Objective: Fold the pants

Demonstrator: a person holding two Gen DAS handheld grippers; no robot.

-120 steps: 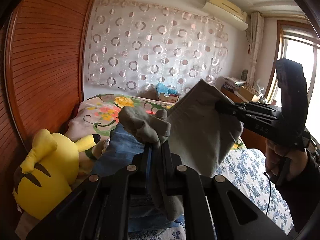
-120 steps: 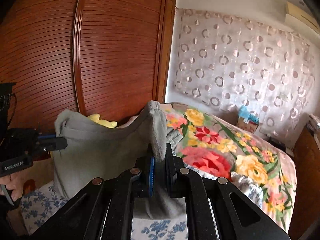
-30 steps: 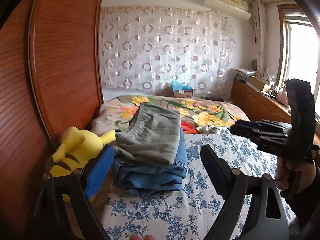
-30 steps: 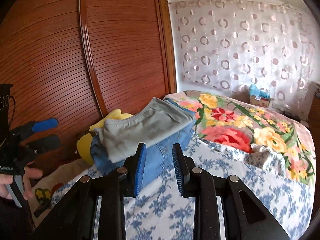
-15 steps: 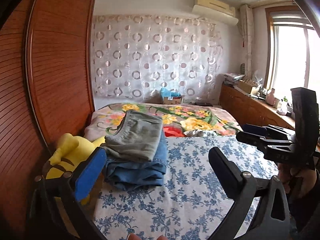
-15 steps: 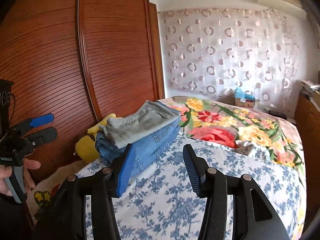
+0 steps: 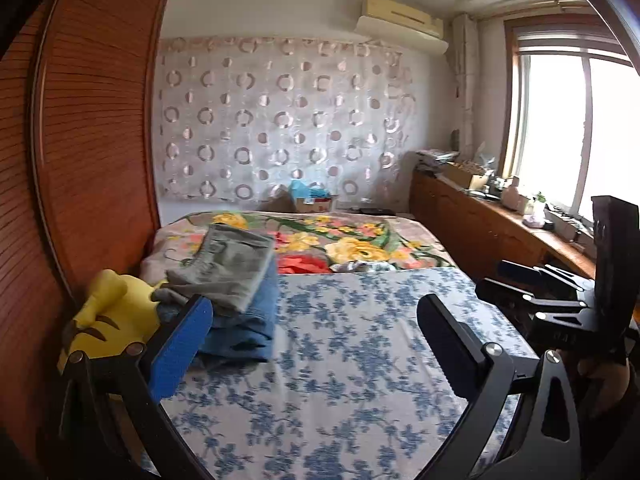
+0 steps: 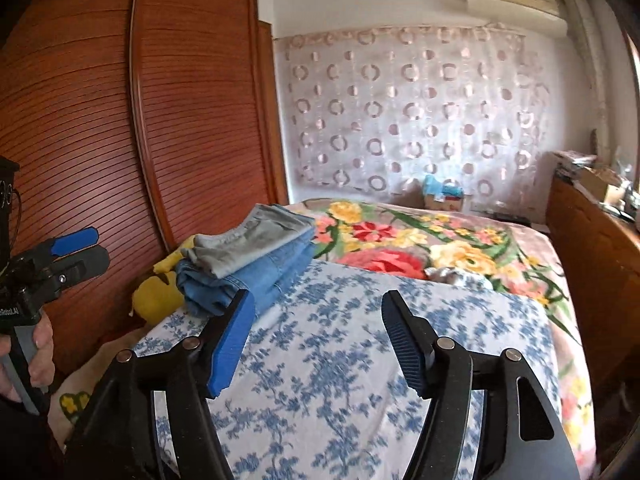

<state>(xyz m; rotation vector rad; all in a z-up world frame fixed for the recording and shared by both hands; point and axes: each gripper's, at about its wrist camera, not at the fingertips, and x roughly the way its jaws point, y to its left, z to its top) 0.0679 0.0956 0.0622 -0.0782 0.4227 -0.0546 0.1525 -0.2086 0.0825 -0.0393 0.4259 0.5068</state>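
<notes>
The folded grey pants lie on top of folded blue jeans at the left edge of the bed; they also show in the right wrist view over the jeans. My left gripper is open and empty, held back over the blue-flowered sheet. My right gripper is open and empty too, well short of the stack. Each gripper shows in the other's view, the right one at the right edge, the left one at the left edge.
A yellow plush toy sits between the stack and the wooden wardrobe. A floral blanket covers the far half of the bed. A wooden sideboard with clutter runs along the right under the window.
Both grippers let go of the grey pants, which now lie folded on the jeans. Both have pulled back from the stack and opened wider.
</notes>
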